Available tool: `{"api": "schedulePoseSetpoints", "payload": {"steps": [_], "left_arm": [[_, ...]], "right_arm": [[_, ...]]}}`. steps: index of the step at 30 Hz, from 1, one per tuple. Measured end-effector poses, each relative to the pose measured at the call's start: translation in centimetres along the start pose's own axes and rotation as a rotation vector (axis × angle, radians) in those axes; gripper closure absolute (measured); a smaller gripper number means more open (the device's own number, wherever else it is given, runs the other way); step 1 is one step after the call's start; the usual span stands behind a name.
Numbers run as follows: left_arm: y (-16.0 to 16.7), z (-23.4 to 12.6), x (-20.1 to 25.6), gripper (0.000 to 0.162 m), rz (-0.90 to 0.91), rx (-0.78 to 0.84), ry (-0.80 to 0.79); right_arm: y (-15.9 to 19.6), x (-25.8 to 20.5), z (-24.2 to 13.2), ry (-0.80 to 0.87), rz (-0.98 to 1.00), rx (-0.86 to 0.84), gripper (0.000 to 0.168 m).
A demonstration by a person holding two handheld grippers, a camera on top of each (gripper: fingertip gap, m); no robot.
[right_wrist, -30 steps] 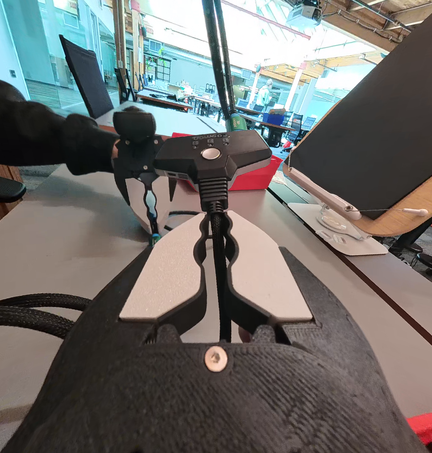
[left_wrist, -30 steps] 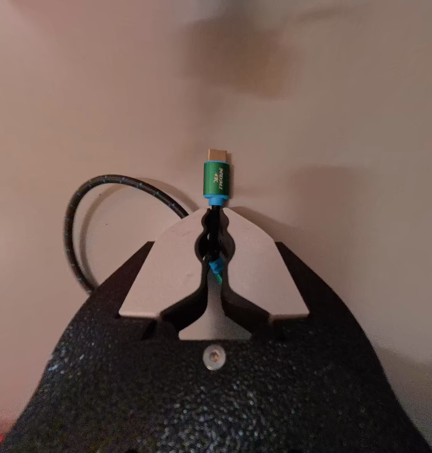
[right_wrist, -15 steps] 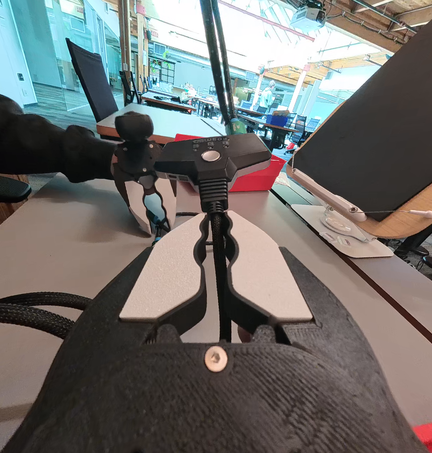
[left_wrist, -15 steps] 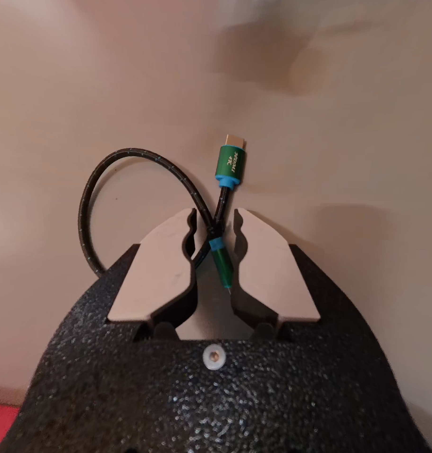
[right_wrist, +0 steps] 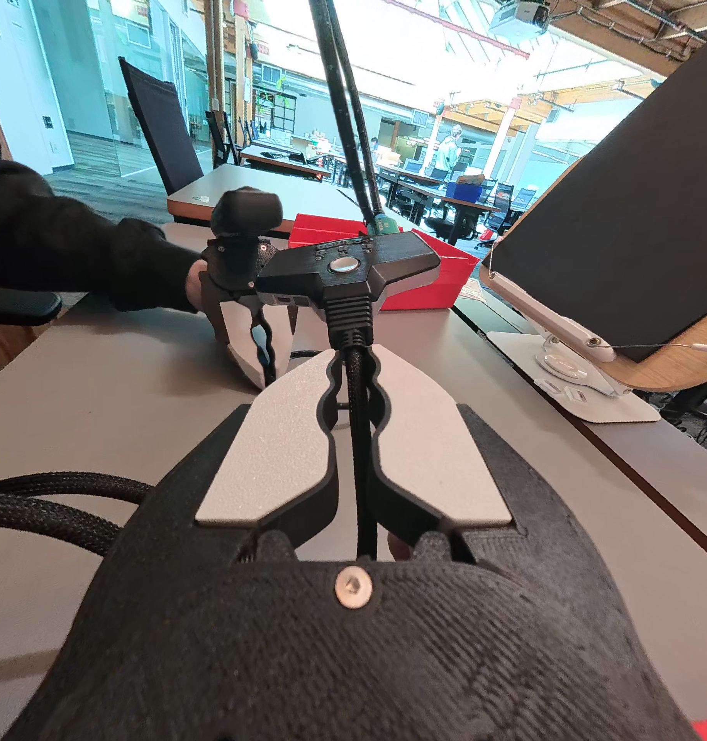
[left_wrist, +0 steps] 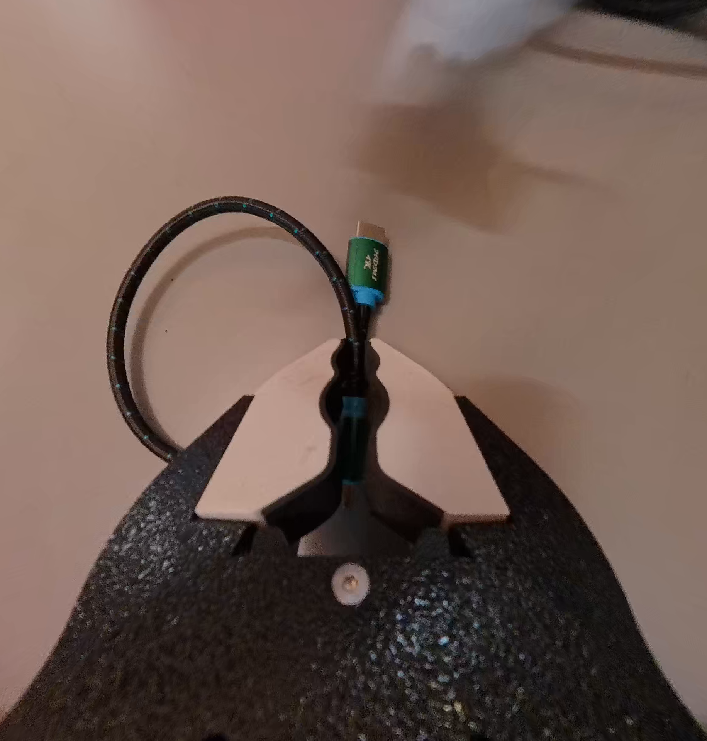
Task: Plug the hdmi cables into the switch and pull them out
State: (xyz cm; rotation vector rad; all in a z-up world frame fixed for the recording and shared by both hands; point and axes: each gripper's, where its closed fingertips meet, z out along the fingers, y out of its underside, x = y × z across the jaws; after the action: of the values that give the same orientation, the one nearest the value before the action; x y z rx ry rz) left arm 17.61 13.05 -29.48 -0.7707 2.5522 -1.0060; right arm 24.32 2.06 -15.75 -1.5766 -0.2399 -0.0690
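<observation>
HDMI cable (left_wrist: 353,361) sits clamped in the left claw (left_wrist: 355,341), green plug (left_wrist: 367,264) over the bench (left_wrist: 143,120). Only the right wrist view shows the right claw (right_wrist: 353,353) closed on the switch's (right_wrist: 347,264) lead, red bin (right_wrist: 436,276) behind.

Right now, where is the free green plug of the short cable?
In the left wrist view, the green plug points away just beyond the tips of the left gripper, beside the cable loop.
</observation>
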Motion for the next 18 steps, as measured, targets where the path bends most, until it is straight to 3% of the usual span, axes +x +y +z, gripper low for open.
{"api": "schedulePoseSetpoints", "payload": {"steps": [3,9,11,18], "left_arm": [[-2.0,-1.6,0.0,0.155,-0.054,0.035,-0.025],[-8.9,-9.2,-0.5,0.156,0.072,-0.023,-0.107],[-9.8,-10.9,-1.3,0.156,0.074,-0.093,-0.111],[-12.2,-12.5,-2.7,0.156,0.013,-0.162,0.007]], "right_arm": [[0.1,0.3,-0.2,0.012,0.005,0.002,0.158],[0.1,0.2,-0.3,0.0,0.006,0.014,0.157],[-0.3,-0.2,-0.2,-0.02,0.003,0.035,0.157],[-1.3,-1.5,-0.3,-0.095,-0.008,0.104,0.157]]}}
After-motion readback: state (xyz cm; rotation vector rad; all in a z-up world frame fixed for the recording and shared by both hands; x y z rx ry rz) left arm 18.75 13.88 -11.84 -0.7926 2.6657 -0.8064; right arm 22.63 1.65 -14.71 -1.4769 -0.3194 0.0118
